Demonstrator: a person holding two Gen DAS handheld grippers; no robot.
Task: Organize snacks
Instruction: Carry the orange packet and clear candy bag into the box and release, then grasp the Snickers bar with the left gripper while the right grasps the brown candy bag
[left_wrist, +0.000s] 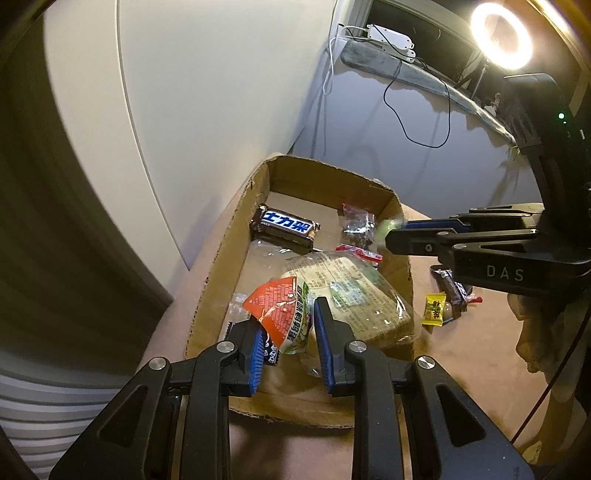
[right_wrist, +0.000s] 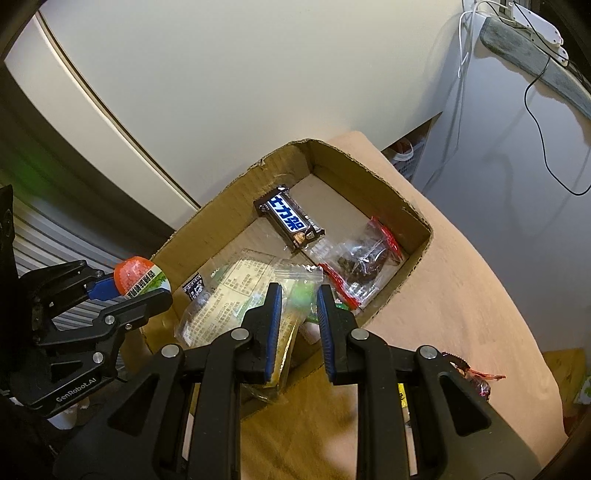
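1. Our left gripper (left_wrist: 288, 325) grasps the orange-green packet (left_wrist: 282, 314) above the cardboard box's (left_wrist: 221, 266) near end; we lower before releasing.
2. Our right gripper (right_wrist: 299, 299), clenched on a small green-sweet bag (right_wrist: 301, 291), hovers over the box; release inside.

Cream wall (left_wrist: 221, 92) fills 10–12 o'clock, lit ring light (left_wrist: 501, 36) at 1. Grey ledge (left_wrist: 424, 79) at 1 carries white power strip (left_wrist: 391, 40), black cable (left_wrist: 417, 110) hanging down. Pinkish tabletop (right_wrist: 461, 277) below.
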